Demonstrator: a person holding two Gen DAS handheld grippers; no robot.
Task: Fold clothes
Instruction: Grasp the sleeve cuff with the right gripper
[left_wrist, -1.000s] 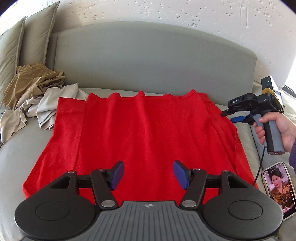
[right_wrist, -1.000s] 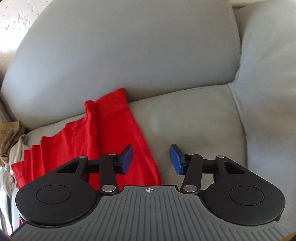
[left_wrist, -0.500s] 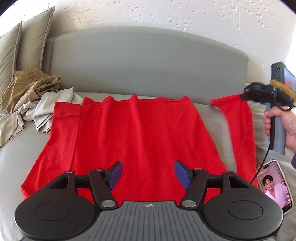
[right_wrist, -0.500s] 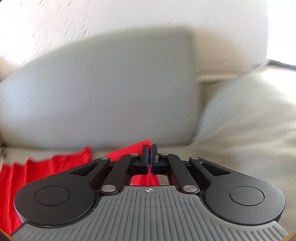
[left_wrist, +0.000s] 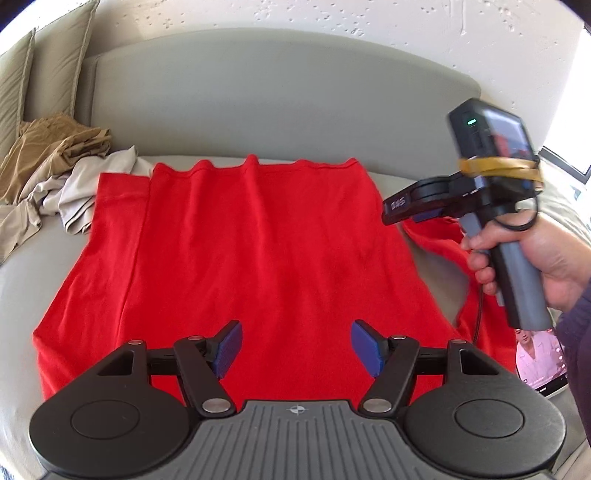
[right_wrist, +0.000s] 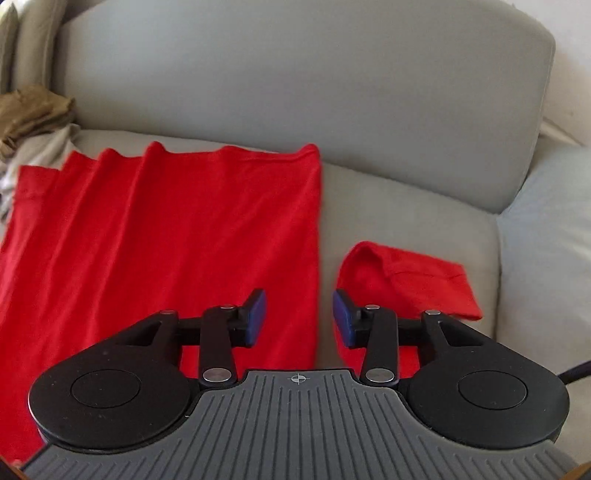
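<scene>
A red shirt (left_wrist: 258, 258) lies flat on the grey sofa seat (right_wrist: 406, 206), its hem along the backrest. Its right sleeve (right_wrist: 406, 280) lies spread out to the right, apart from the straight side edge of the body. My left gripper (left_wrist: 295, 347) hovers open over the near part of the shirt with nothing between its blue pads. My right gripper (right_wrist: 299, 317) hangs above the gap between body and sleeve. Its jaws are opening and hold nothing. In the left wrist view the right gripper (left_wrist: 402, 212) sits over the sleeve (left_wrist: 436, 240), held by a hand (left_wrist: 546, 266).
A heap of tan and beige clothes (left_wrist: 55, 166) lies at the back left of the seat, under olive cushions (left_wrist: 44, 74). A lit phone (left_wrist: 539, 362) rests at the near right by the shirt. The sofa armrest (right_wrist: 546, 240) rises on the right.
The right gripper shut on the shirt's right sleeve, lifted it out to the right, then let go; the sleeve now lies spread beside the body. The left gripper hardly moved.
</scene>
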